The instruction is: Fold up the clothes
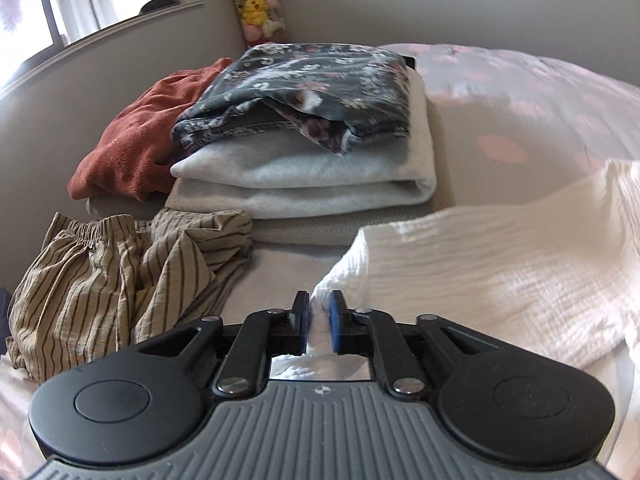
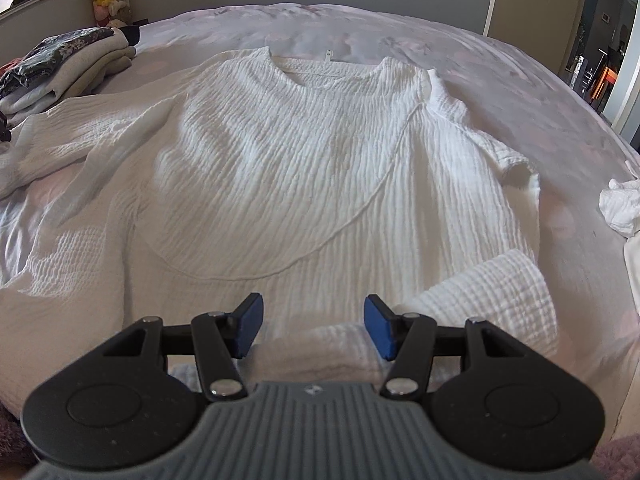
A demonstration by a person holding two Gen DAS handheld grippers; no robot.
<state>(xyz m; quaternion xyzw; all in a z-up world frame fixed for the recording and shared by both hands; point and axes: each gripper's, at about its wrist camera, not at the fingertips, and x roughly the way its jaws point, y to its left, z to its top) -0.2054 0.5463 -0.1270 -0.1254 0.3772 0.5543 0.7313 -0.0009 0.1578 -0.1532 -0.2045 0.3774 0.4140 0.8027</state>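
A: How do our jaws stand?

B: On our left gripper (image 1: 319, 322) they sit only a little apart, with a fold of the white crinkled top (image 2: 288, 148) running between the blue pads (image 1: 335, 326). We cannot tell whether the pads press on the cloth. On our right gripper (image 2: 313, 330) they stand wide apart above a rolled edge of the same top, and neither pad touches it.

A: Where does the top lie?

B: Spread flat on the bed (image 2: 500, 60), neckline away from us, one sleeve folded in over the body on the right and the other stretched out to the left.

A: And around it?

B: A pale bedcover with faint pink patches. In the left view we see a stack of folded clothes (image 1: 304, 136), a dark floral piece on top of grey ones, a rust-coloured garment (image 1: 132, 144) beside it and a striped tan garment (image 1: 116, 280) crumpled nearer us. Plush toys (image 1: 256, 4) hang in the corner by a window (image 1: 92, 0).

A: Anything unclear?

B: The top's hem is hidden under our right gripper, and a white cloth (image 2: 622, 208) is cut off at the right edge
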